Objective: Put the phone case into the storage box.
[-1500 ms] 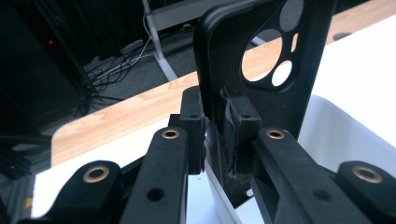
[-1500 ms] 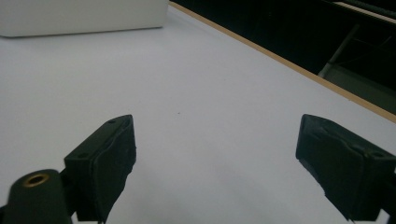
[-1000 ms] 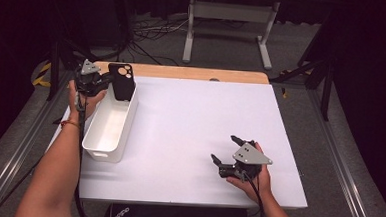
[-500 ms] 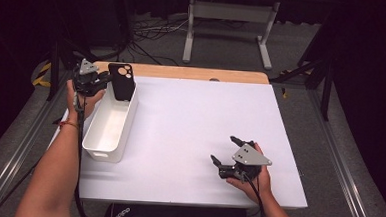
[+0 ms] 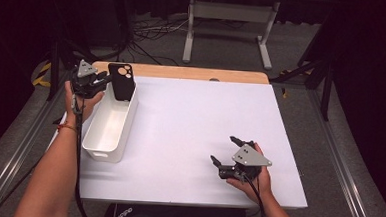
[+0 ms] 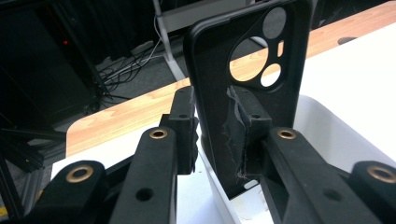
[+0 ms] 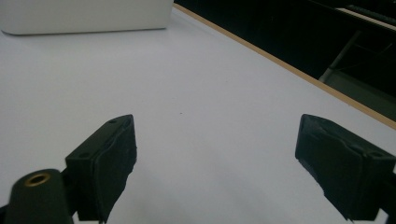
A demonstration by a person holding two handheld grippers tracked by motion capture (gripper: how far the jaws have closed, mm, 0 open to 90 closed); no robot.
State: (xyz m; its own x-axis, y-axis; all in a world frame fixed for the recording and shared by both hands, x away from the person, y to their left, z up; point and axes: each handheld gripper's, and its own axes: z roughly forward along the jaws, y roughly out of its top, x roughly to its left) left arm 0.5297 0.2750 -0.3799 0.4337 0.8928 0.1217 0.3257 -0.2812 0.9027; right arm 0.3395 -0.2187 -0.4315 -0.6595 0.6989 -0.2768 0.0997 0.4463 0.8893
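The left hand-held gripper (image 6: 212, 126), loosening, straddles the phone case (image 5: 121, 80) over the white bin (image 5: 111, 126); the right hand-held gripper (image 5: 225, 151) rests open on bare desk (image 5: 190, 113).

Right gripper (image 7: 215, 154) jaws wide apart, nothing between, low over white table (image 7: 187, 93); white bin (image 7: 84, 16) far off
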